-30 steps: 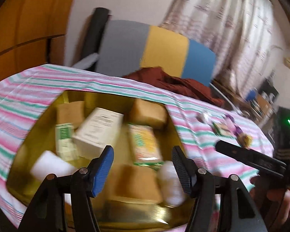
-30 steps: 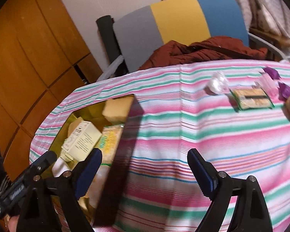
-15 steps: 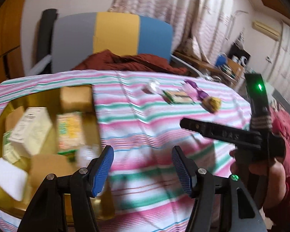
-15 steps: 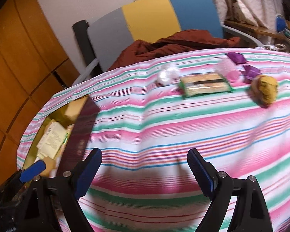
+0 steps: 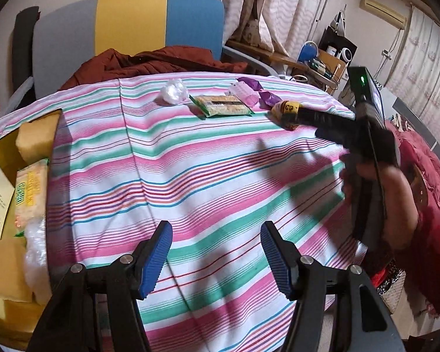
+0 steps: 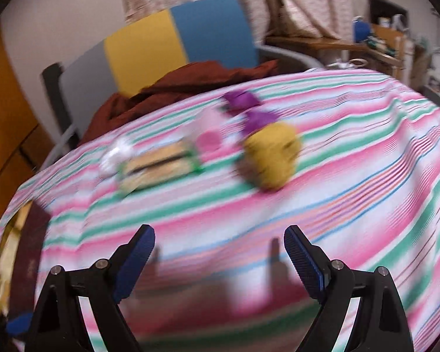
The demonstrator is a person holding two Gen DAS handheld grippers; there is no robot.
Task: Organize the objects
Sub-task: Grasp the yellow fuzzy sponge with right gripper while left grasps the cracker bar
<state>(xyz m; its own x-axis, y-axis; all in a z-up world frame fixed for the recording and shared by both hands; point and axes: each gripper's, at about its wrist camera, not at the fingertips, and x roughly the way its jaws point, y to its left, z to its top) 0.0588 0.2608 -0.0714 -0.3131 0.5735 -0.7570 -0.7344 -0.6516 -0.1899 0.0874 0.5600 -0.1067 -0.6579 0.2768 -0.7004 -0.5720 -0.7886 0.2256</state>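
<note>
Soft indoor light, fisheye-warped edges, heavy motion blur in right view.

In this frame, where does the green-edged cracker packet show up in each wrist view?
Left wrist view: the cracker packet lies upper centre on the striped cloth, between a clear crumpled wrapper on its left and a pink container on its right.
Right wrist view: the packet, blurred, sits left of centre.
Shared landmark: the grey, yellow and blue chair back behind the table.

Both wrist views angled down, sharing striped tablecloth (image 5: 220, 161)
</note>
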